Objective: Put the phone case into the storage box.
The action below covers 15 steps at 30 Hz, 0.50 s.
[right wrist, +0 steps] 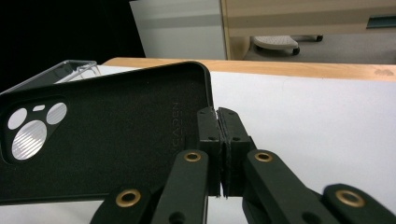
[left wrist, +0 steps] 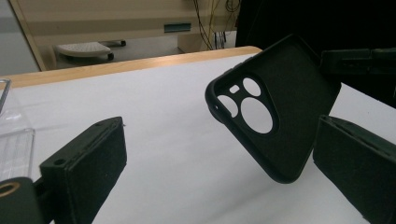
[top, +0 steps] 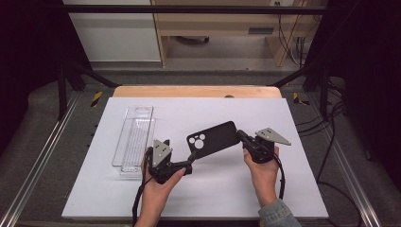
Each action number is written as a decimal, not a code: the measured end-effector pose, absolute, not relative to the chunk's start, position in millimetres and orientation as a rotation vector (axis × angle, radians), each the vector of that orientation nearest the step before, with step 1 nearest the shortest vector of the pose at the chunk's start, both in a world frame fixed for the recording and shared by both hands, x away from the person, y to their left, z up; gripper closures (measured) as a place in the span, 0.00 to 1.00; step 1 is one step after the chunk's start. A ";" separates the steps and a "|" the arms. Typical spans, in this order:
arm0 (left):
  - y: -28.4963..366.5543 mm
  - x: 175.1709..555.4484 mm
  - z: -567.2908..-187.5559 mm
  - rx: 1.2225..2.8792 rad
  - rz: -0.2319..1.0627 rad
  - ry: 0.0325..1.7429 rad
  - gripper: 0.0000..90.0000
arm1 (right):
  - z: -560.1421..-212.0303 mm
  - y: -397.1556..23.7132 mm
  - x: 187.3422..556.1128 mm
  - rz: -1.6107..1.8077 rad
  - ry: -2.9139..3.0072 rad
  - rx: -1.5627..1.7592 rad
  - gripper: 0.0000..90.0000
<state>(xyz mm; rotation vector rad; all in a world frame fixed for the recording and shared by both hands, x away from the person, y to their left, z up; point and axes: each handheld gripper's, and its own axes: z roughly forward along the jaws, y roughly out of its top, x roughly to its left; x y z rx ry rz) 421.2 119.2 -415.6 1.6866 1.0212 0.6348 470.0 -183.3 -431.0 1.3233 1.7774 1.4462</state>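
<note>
A black phone case (top: 213, 138) with round camera cut-outs hangs tilted above the white board (top: 198, 194). My right gripper (top: 240, 135) is shut on the case's right end; in the right gripper view its jaws (right wrist: 219, 128) meet on the rim of the case (right wrist: 102, 140), whose inner side faces the camera. My left gripper (top: 190, 160) stands open by the case's lower left corner, near the cut-outs. Seen from the left gripper view, the case (left wrist: 275, 112) floats ahead between the wide-apart jaws of my left gripper (left wrist: 219, 126), and neither pad touches it.
A clear plastic case (top: 135, 139) lies lengthwise on the board's left side, just left of my left hand. Beyond the board's far edge runs the wooden table edge (top: 196, 91). Metal rails and cables flank the table.
</note>
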 end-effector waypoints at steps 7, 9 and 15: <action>111.0 422.5 -417.3 1.685 0.613 1.019 0.04 | -428.5 -180.0 466.6 1.462 1.768 1.300 0.99; 109.1 422.7 -418.5 1.694 0.611 1.020 0.04 | -427.7 -179.2 465.8 1.469 1.766 1.295 0.99; 105.8 424.2 -421.9 1.689 0.595 1.037 0.11 | -426.6 -178.0 464.5 1.472 1.763 1.284 0.99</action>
